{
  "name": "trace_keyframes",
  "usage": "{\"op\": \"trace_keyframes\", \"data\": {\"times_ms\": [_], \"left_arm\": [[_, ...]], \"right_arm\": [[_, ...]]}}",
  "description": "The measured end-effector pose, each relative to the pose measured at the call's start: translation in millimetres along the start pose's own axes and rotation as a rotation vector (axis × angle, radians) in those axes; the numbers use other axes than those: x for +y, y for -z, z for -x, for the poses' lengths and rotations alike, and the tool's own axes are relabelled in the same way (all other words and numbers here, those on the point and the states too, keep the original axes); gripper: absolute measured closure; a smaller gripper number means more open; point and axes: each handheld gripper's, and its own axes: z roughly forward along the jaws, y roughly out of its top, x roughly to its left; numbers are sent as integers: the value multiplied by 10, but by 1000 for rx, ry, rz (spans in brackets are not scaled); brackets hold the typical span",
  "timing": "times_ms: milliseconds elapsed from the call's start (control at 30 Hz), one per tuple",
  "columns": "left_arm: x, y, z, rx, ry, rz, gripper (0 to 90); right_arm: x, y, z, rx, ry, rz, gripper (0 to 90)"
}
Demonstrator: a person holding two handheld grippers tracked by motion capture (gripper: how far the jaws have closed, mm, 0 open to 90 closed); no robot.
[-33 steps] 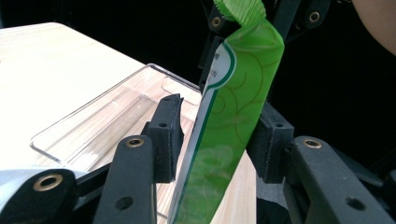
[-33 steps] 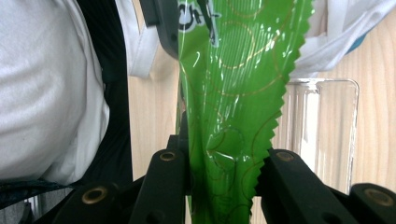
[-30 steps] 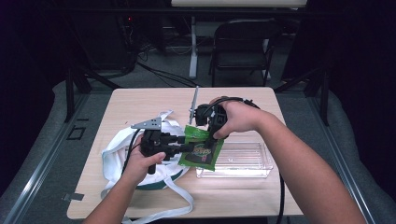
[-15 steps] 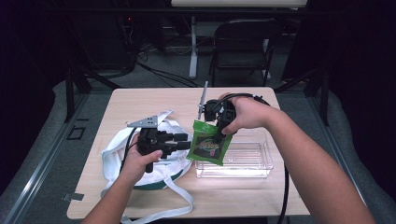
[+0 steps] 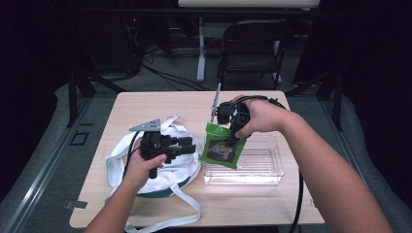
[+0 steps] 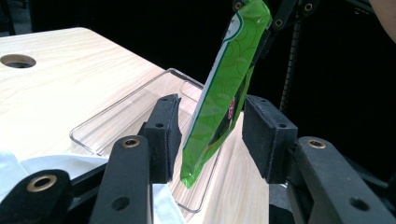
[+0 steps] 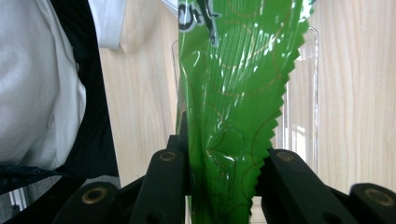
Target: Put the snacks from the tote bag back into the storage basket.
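A green snack packet [image 5: 221, 148] hangs upright by its serrated top edge, and my right gripper [image 5: 233, 132] is shut on that edge. In the right gripper view the packet [image 7: 233, 93] fills the gap between the right gripper [image 7: 224, 158] jaws. It hangs above the left end of a clear plastic tray [image 5: 257, 167]. My left gripper [image 5: 190, 145] is open over a white cloth bag [image 5: 121, 162], pointing at the packet. In the left gripper view the packet [image 6: 219, 93] dangles just beyond the left gripper [image 6: 212, 128], touching neither pad.
The white bag has a green base and long straps [image 5: 187, 206] trailing to the table's front edge. The wooden table [image 5: 160, 104] is bare at the back. A folding chair [image 5: 252, 46] stands behind the table. The tray [image 6: 116, 119] lies directly ahead of the left jaws.
The right gripper has carried the packet to the right, away from the left gripper's tips and over the tray's left end. The left gripper has stayed over the bag.
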Motion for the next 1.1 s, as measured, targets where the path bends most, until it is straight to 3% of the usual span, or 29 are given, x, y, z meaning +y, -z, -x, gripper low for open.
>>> {"op": "trace_keyframes", "data": {"times_ms": [600,1100], "left_arm": [[-14,86,-84,40,19,18,570],[-29,136,-141,59,30,21,574]], "right_arm": [[-179,4,147,-72,-22,-38,753],[-243,-177,268,-94,-41,-71,752]]}}
